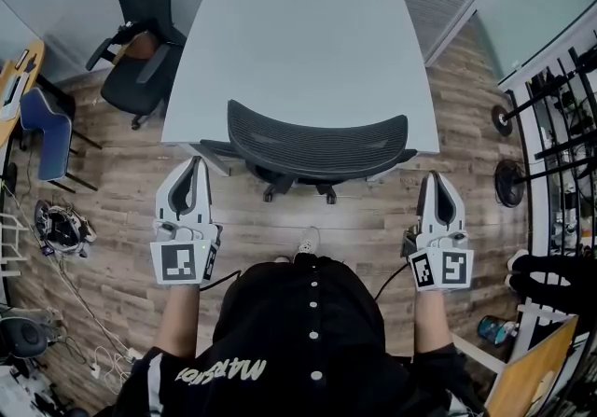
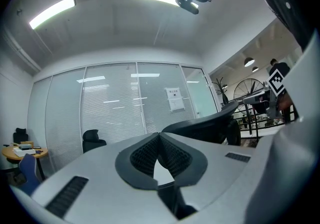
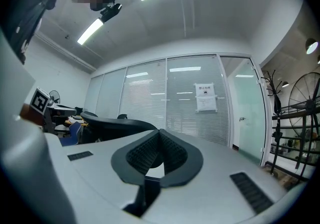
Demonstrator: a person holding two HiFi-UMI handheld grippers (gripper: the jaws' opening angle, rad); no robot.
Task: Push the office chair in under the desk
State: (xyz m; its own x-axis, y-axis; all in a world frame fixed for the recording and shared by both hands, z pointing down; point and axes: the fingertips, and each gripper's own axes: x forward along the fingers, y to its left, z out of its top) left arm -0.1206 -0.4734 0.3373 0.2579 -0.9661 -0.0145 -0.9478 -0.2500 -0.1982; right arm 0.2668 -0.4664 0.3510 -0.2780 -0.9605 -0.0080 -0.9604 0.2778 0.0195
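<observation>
The black mesh-backed office chair stands at the near edge of the white desk, its seat under the desktop and its curved backrest facing me. My left gripper is held to the chair's left, a little short of it, jaws shut with nothing between them. My right gripper is to the chair's right, also shut and empty. Neither touches the chair. The chair's backrest shows right of the shut left gripper in its own view, and the backrest shows left of the shut right gripper.
A second black chair stands left of the desk, with a blue chair and a wooden table farther left. Cables lie on the floor. Fans and a black rack stand at the right. Glass walls ring the room.
</observation>
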